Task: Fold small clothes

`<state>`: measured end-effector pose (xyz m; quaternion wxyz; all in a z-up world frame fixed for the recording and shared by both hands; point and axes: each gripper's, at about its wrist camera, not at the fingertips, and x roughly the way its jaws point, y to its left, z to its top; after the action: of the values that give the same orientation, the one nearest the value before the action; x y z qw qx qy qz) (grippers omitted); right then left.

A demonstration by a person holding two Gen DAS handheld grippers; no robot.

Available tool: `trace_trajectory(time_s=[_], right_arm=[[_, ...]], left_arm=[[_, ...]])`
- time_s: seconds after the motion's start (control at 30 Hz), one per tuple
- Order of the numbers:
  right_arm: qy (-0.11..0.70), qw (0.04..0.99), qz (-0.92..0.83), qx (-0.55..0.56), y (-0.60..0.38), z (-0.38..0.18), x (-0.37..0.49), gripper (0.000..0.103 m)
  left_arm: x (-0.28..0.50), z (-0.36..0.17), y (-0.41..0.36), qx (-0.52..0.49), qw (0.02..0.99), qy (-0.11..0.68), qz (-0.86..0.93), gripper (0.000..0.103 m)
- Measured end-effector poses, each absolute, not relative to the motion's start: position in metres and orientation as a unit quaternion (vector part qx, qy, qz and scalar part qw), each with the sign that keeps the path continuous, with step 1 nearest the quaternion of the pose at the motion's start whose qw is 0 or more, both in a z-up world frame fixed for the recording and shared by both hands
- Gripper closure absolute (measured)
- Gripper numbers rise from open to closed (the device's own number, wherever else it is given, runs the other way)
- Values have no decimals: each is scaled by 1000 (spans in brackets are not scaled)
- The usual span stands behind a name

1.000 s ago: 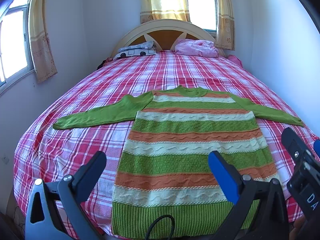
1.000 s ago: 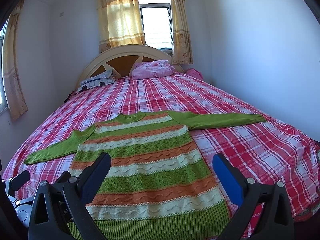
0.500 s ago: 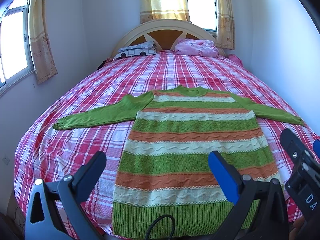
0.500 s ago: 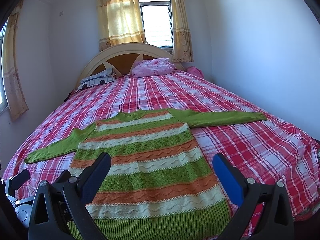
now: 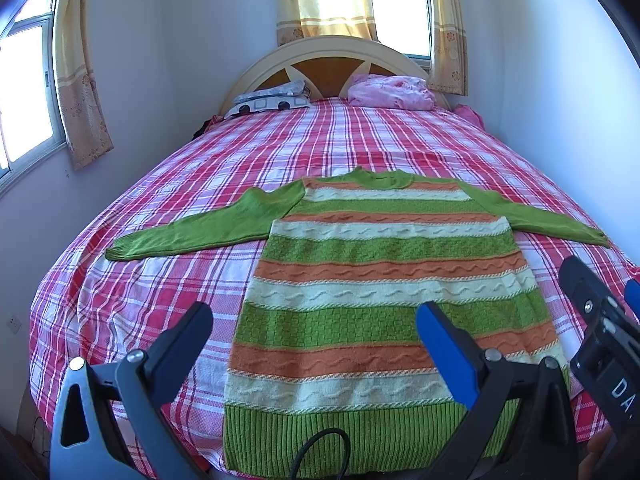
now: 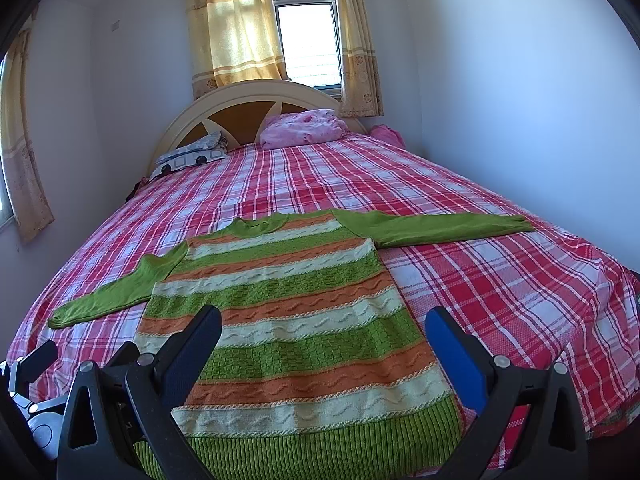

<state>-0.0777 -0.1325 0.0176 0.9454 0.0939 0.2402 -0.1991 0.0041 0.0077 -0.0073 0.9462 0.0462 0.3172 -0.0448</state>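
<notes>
The striped sweater (image 5: 372,304) lies flat and unfolded in the lower centre of the frame on the bed (image 5: 160,280), both grippers' jaws wide and empty, so all folding remains.

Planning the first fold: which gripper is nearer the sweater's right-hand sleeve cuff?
Right. The right gripper hovers by the hem corner below that cuff; the left gripper sits farther left.

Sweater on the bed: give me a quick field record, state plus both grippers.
garment: striped sweater, green, orange and cream bands
pose: flat, unfolded, hem nearest the cameras, collar toward the headboard
sleeves: both spread out to the sides
surface: red plaid bed sheet
left gripper: open, empty, above the hem end
right gripper: open, empty, above the hem end
contact: none visible
folding: not begun
</notes>
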Motion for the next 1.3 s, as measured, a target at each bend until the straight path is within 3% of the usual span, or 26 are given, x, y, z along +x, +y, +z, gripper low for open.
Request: trace_trajectory(time_s=[0.77,1.3], right_arm=[[244,943,-215,75,-139,16,-63,1],[250,942,-220,42,-170,22,33,1]], left_arm=[[26,-18,-4,54,940,333,-53,0],[125,-29,-21,63,924,373,-50,0]])
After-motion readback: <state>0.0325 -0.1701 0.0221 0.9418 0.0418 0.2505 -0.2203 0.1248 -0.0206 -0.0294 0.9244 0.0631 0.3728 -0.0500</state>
